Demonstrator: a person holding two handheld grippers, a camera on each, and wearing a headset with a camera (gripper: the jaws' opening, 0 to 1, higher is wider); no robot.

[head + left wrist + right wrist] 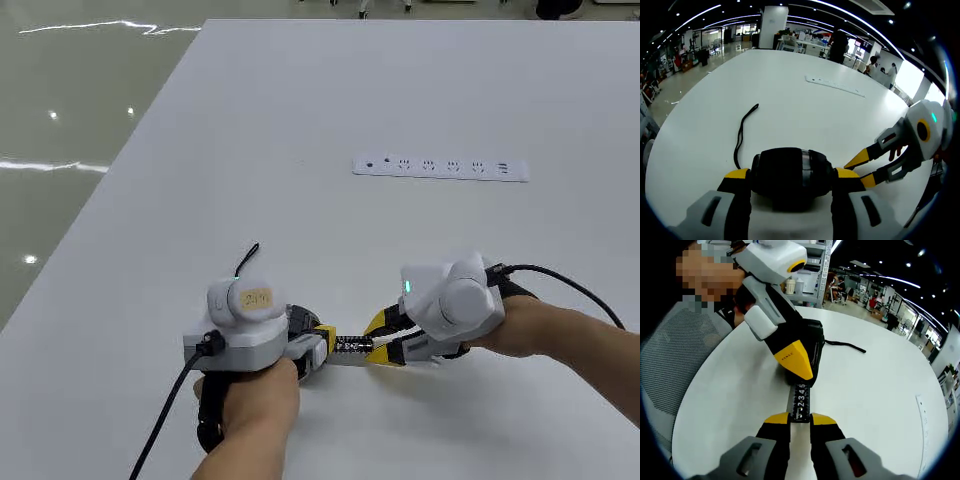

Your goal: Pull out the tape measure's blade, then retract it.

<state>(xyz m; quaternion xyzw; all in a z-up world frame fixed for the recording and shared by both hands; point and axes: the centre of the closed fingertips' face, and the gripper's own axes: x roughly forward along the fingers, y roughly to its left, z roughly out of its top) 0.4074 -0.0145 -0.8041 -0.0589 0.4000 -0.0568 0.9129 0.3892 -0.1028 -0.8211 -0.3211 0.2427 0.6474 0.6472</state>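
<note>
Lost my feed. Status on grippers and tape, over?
Left gripper shut on tape measure case. Right gripper shut on blade, short length out. Strap trails behind case; power strip far off, nothing blocking.

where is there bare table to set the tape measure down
Bare: the table between power strip and strap, and beyond the strip. Crowded: near edge, left gripper on the tape measure, right gripper on its blade.
</note>
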